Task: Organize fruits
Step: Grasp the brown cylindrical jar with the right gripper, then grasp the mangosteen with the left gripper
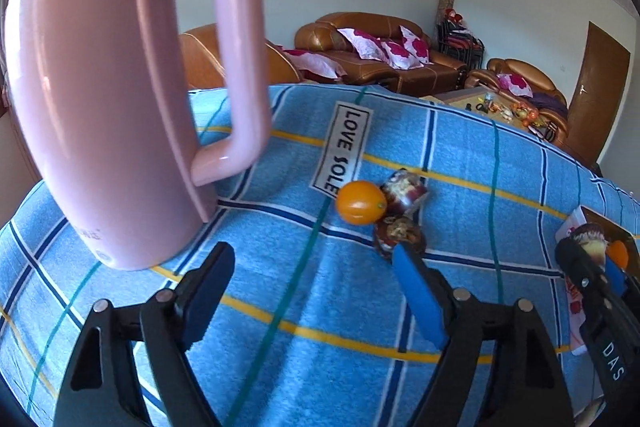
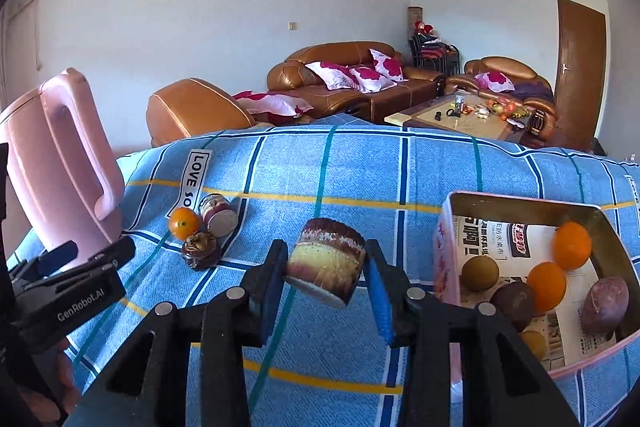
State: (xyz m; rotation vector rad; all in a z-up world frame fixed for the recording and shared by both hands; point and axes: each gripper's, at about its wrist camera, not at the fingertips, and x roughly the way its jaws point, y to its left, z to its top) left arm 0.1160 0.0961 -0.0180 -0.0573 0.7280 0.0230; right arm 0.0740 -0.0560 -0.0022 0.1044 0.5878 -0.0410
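1. Two grippers are at work. The right gripper point(image 2: 326, 291) is clamped on a small cake point(image 2: 326, 263), lifted off the cloth point(image 2: 360, 171); the left gripper point(image 1: 316, 291) stands wide with nothing between its fingers.
2. Fruit sits in two places: an orange point(image 2: 183, 223) on the cloth beside two more cakes point(image 2: 218, 215), and several fruits in the pink tin point(image 2: 444, 247) at right.
3. The held cake hangs tilted, gripped by its sides. A slack or jolted grip could let it roll out and drop onto the cloth.
4. It is no fruit, I judge; dropping it into the tin would mix the sorting.
5. The left gripper points toward the orange, with a brown cake point(image 1: 398, 233) just beyond its right finger. Closing there could catch the cake or nudge the round orange away.
6. The kettle point(image 1: 112, 99) stands close on the left; a wide swing could knock it.
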